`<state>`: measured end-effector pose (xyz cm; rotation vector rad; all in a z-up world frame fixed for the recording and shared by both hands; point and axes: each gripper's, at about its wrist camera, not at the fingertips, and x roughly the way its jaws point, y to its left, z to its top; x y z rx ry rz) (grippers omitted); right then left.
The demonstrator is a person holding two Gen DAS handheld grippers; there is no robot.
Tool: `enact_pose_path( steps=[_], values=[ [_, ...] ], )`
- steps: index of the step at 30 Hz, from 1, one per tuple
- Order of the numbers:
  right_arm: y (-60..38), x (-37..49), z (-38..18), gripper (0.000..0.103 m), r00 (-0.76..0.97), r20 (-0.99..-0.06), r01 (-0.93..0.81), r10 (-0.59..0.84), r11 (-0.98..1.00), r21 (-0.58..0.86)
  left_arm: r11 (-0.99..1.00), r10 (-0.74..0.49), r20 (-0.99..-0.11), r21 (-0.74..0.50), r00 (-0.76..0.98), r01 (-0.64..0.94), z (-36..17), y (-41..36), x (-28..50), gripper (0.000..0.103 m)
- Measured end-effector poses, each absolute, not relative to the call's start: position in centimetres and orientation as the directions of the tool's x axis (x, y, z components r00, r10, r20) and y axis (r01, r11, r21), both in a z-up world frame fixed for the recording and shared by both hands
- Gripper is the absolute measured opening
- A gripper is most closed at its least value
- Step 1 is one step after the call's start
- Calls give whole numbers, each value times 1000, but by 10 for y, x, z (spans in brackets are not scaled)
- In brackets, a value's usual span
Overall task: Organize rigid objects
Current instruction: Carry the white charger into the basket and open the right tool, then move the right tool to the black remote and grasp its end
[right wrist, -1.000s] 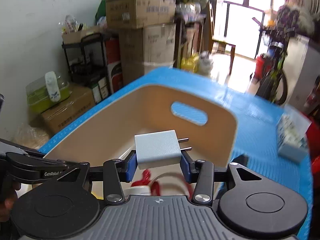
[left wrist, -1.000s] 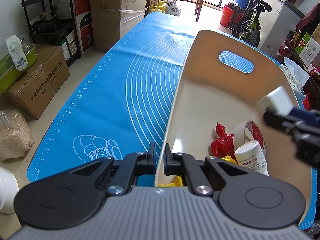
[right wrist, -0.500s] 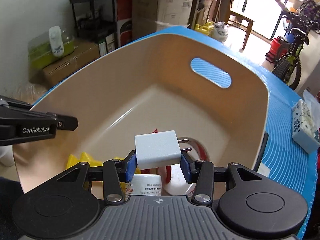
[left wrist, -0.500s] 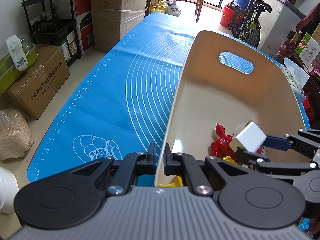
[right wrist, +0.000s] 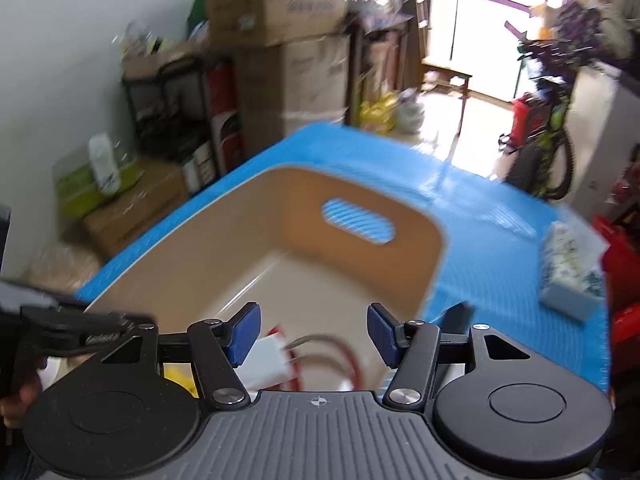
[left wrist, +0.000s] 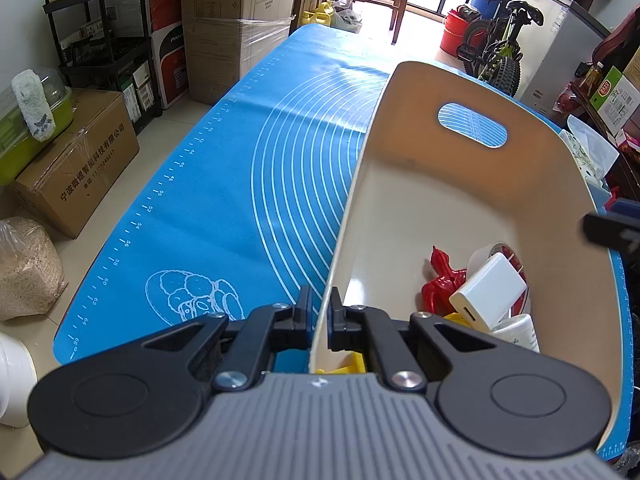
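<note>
jaws on the right gripper (right wrist: 314, 330) have just been opening; now they stand wide with nothing between them. the left gripper (left wrist: 318, 312) is pinched tight on the bin (left wrist: 460, 200) wall. the white charger (left wrist: 490, 290) lies in the bin on the tape roll (left wrist: 486, 250) and red toy (left wrist: 442, 276). it looks light, hard and smooth, so grab its flat sides.
</note>
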<state>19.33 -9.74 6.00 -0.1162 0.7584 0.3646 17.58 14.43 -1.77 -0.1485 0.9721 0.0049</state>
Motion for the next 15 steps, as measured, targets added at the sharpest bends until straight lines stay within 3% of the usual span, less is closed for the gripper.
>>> enact_pose_path(
  steps=[10, 15],
  values=[
    [-173, 206, 40, 69, 699, -699, -197, 150, 980, 13, 990, -62, -823, -124, 564, -71, -18, 145, 176, 8],
    [-189, 207, 15, 68, 669, -726, -177, 161, 983, 54, 990, -62, -823, -124, 564, -71, -18, 145, 176, 8]
  ],
)
